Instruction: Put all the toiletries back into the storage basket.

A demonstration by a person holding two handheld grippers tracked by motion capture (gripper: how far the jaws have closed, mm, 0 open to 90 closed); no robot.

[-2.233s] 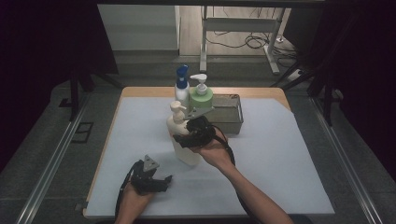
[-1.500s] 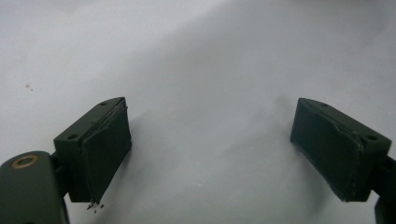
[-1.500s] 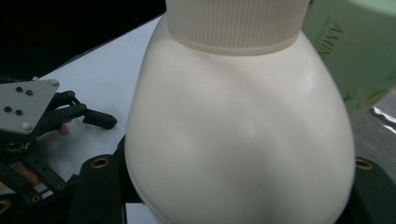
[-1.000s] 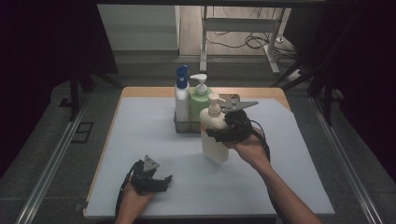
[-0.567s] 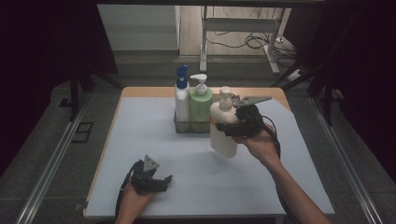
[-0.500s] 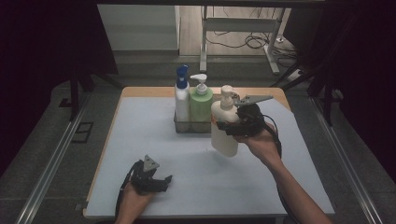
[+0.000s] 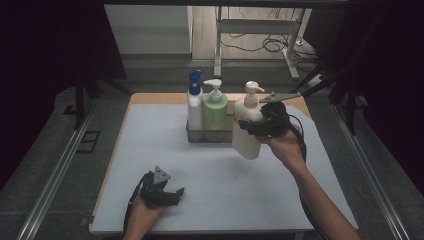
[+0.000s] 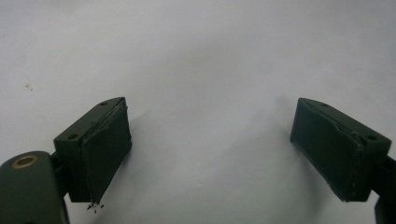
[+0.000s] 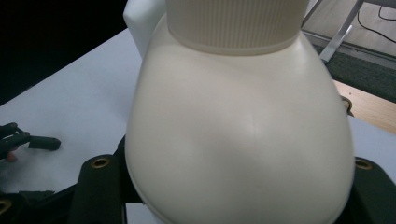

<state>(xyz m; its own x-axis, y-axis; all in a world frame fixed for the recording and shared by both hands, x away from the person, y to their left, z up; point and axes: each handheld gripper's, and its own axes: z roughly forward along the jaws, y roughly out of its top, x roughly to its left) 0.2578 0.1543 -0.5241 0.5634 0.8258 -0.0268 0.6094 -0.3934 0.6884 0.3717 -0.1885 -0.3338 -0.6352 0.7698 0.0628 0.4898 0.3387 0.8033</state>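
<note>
Right gripper [image 7: 248,124] clamps the cream plastic pump bottle [image 7: 246,131] aloft, left gripper [image 7: 170,192] agape and empty; keep it upright, lower into the grey wire caddy's [image 7: 212,136] free slot beside the green pump bottle [image 7: 215,110].

A cream pump bottle [image 7: 246,131] at centre right; behind it a pale green pump bottle [image 7: 215,114] and a white bottle [image 7: 194,110] with blue spray top; white mat [image 7: 165,135]; black grippers.

The high view is dim, its edges falling to near black, with soft light resting on the pale grey table mat [image 7: 210,170]. The rounded cream plastic pump bottle [image 9: 238,140] looms soft and slightly blurred (too close for focus), while black jaws throw faint, diffuse shadows.
</note>
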